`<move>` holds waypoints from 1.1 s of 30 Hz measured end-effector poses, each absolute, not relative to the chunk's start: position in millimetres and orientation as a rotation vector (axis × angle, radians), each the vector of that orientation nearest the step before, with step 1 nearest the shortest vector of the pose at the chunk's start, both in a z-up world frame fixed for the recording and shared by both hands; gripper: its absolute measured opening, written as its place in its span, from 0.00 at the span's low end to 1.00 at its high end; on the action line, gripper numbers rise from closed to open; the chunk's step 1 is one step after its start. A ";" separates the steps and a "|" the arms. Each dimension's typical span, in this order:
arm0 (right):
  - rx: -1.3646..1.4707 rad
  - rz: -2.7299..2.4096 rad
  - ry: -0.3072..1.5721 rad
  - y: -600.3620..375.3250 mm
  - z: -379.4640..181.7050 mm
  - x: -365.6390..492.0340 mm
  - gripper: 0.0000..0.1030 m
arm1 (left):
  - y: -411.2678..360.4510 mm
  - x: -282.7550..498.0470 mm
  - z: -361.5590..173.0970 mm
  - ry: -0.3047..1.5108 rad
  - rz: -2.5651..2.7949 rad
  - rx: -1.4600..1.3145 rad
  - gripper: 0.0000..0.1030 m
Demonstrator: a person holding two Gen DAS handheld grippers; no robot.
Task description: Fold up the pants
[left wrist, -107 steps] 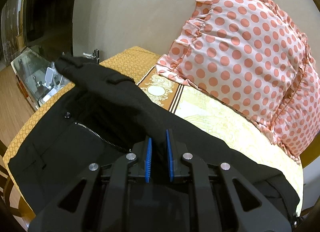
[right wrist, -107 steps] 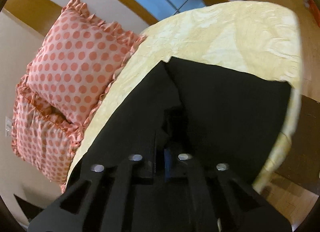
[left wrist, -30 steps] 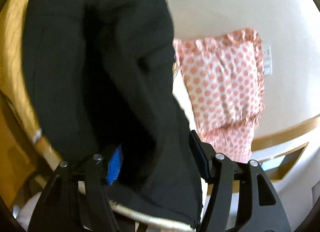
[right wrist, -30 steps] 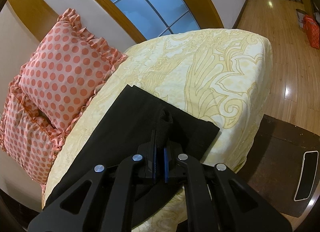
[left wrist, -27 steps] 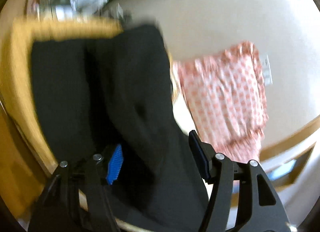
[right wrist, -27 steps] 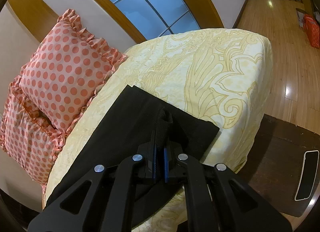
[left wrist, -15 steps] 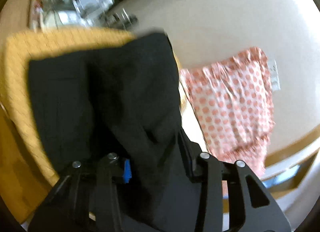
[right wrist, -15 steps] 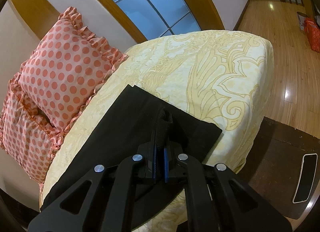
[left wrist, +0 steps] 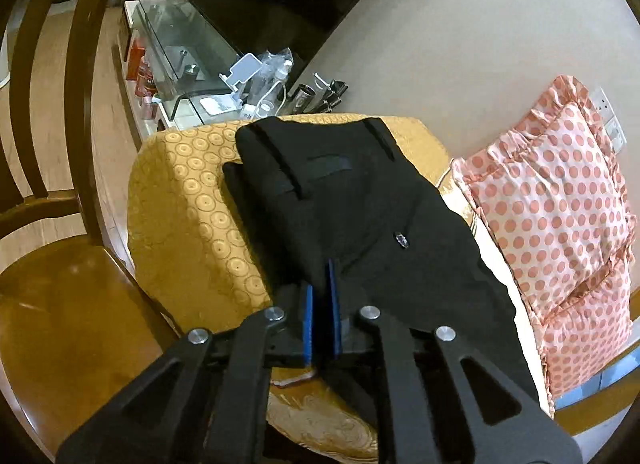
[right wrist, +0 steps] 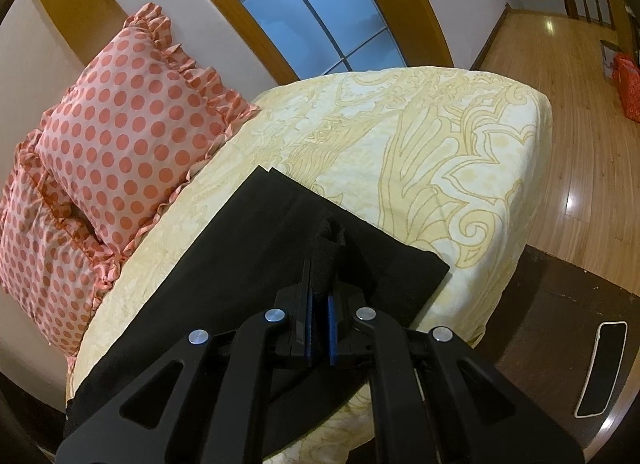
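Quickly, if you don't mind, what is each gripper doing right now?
Left gripper: closed on the black fabric pants.
Right gripper: closed on the same pants, near the hem.

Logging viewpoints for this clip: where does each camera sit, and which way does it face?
Left wrist: on the left tongs, facing the pants waistband end and a wooden chair; tongs closed on fabric.
Right wrist: on the right tongs, facing the leg hems, window beyond; tongs pinching fabric.
Shared: pants, polka-dot pillows, bed.
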State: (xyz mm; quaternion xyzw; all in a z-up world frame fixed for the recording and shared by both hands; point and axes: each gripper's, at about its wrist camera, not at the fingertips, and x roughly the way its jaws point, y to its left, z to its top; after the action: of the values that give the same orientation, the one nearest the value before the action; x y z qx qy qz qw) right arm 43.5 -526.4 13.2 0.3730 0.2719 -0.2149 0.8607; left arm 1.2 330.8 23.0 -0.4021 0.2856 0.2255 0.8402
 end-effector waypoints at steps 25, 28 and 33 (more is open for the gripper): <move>0.707 -0.475 0.521 -515.0 36.3 12.5 0.05 | 321.3 12.9 49.0 0.659 0.473 -0.676 0.04; 0.699 -0.475 0.517 -516.1 39.6 14.7 0.05 | 322.2 12.0 59.3 0.663 0.452 -0.637 0.04; 0.708 -0.488 0.528 -514.4 38.1 10.3 0.05 | 328.5 8.9 49.5 0.702 0.449 -0.621 0.04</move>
State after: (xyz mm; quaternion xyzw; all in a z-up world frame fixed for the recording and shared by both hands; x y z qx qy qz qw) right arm 10.3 -514.4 38.1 0.3390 0.2531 -0.2339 0.8754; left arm 8.9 328.5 49.5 -0.2966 0.3355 0.2144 0.8680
